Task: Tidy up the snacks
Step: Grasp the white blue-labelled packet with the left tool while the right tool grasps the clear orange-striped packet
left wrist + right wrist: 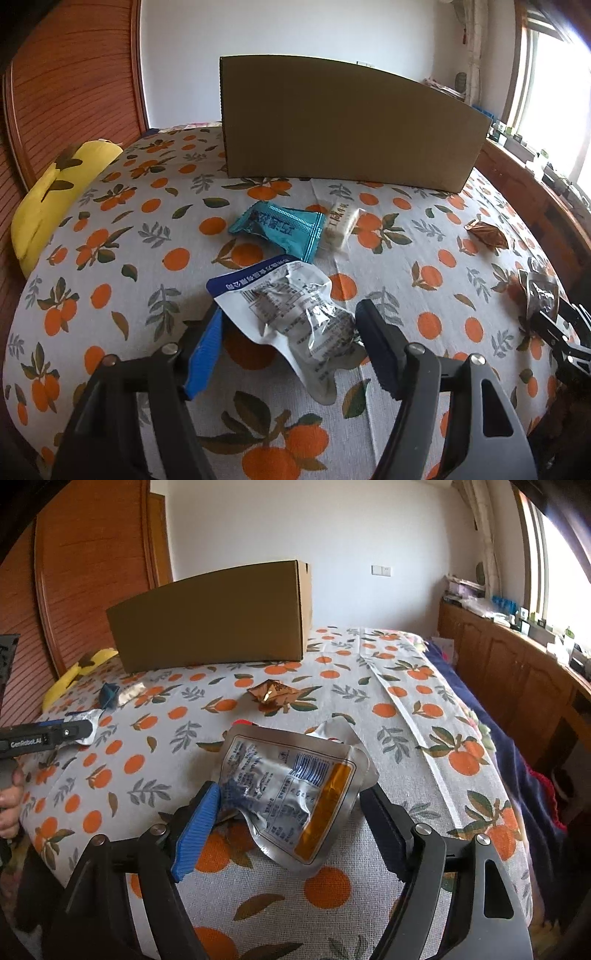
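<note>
Straddling a blue-topped silver pouch [291, 310] on the orange-print bedspread [122, 229], your left gripper [290, 332] is spread wide; your right gripper [291, 812] likewise gapes around an orange-striped pouch [295, 786], the cardboard box [214, 620] standing beyond.

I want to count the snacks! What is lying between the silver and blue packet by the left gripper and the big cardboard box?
In the left wrist view, a teal packet and a small white bar lie side by side on the bedspread between the silver packet and the box.
</note>
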`<state>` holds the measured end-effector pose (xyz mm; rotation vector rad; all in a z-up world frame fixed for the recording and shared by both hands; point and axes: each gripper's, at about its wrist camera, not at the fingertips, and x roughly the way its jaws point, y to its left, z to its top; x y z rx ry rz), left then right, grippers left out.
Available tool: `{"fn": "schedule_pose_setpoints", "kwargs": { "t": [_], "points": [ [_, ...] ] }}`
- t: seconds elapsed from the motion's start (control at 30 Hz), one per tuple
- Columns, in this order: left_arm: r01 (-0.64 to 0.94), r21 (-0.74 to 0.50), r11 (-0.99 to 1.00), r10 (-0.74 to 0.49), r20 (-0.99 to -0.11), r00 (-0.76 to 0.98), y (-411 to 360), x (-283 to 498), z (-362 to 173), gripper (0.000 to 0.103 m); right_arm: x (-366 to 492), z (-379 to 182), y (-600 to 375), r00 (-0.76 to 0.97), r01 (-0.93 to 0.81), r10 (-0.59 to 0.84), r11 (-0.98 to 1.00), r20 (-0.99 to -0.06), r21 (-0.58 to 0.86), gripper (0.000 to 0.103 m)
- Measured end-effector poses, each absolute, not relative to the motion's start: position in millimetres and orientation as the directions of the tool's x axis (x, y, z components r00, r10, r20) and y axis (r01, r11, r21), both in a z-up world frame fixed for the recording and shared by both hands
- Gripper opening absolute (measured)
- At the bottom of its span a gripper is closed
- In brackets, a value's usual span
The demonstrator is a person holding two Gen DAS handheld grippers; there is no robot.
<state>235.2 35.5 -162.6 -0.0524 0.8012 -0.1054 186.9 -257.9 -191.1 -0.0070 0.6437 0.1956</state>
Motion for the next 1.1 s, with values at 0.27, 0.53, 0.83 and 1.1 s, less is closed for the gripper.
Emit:
{"fn": "schedule_pose_setpoints", "kwargs": {
  "t": [0.27, 0.53, 0.83, 1.1],
  "points": [
    [0.084, -0.123, 0.989, -0.146, -0.7, 0.699, 40.5, 229.6, -160.6, 0.037, 183.5, -189.9, -248.8, 0.775, -0.182, 0.147, 0.983, -0.614, 0.006, 0.079],
    [0.087, -0.183, 0.979, -0.189, -0.673, 0.715, 48.8, 224.1, -156.6, 0.031, 180.6, -186.7, -248.4, 0.763, -0.185, 0.174, 0.982, -0.622, 0.047, 0.078],
    [0.098, -0.205, 0.974, -0.212, -0.664, 0.717, 53.7, 217.6, -153.3, 0.031, 179.7, -185.3, -252.0, 0.756, -0.197, 0.221, 0.974, -0.616, 0.108, 0.063],
    [0.126, -0.172, 0.977, -0.21, -0.664, 0.718, 42.8, 210.0, -154.5, 0.031, 177.8, -185.0, -263.2, 0.752, -0.198, 0.264, 0.964, -0.604, 0.176, 0.053]
  ]
}}
